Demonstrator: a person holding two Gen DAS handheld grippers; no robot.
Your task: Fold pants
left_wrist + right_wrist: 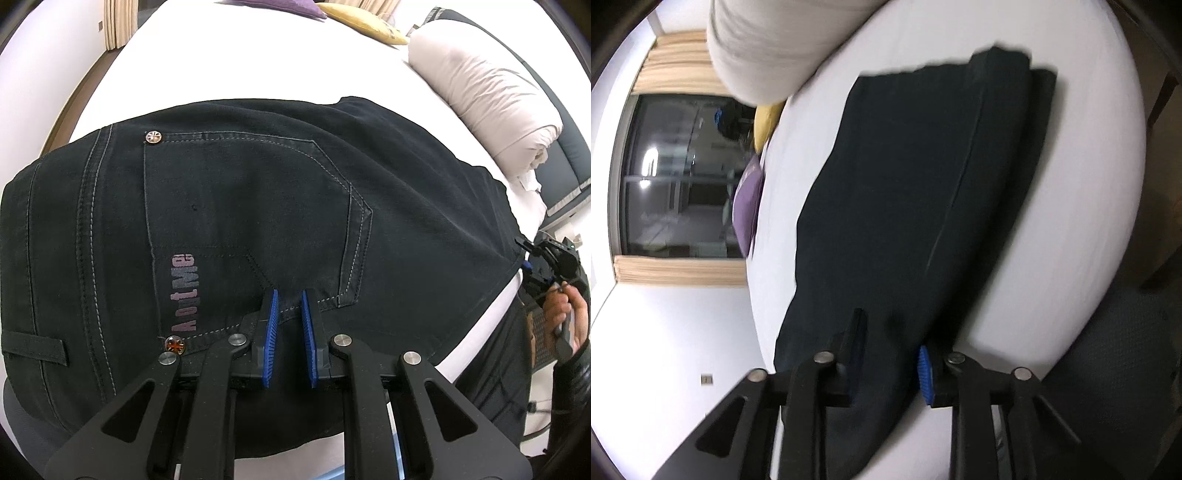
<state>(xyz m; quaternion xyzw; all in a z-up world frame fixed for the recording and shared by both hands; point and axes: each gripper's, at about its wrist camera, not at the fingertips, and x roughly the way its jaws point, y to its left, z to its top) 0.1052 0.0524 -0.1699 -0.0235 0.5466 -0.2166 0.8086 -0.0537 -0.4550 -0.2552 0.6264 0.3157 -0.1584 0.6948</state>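
Black jeans [240,206] lie flat on a white bed [229,62], back pocket and waistband showing in the left wrist view. My left gripper [290,306] hovers over the pocket's lower edge, its blue-padded jaws a little apart with nothing between them. In the right wrist view the folded legs of the jeans [923,192] stretch away across the bed. My right gripper [892,343] has its jaws wide apart astride the near end of the cloth. It also shows in the left wrist view [532,254] at the jeans' right edge.
A rolled white duvet [487,96] lies at the bed's far right. A purple cushion [284,6] and a yellow cushion [362,22] sit at the head. A dark window [679,177] with beige curtains is beyond. A dark chair [1115,362] stands by the bed's edge.
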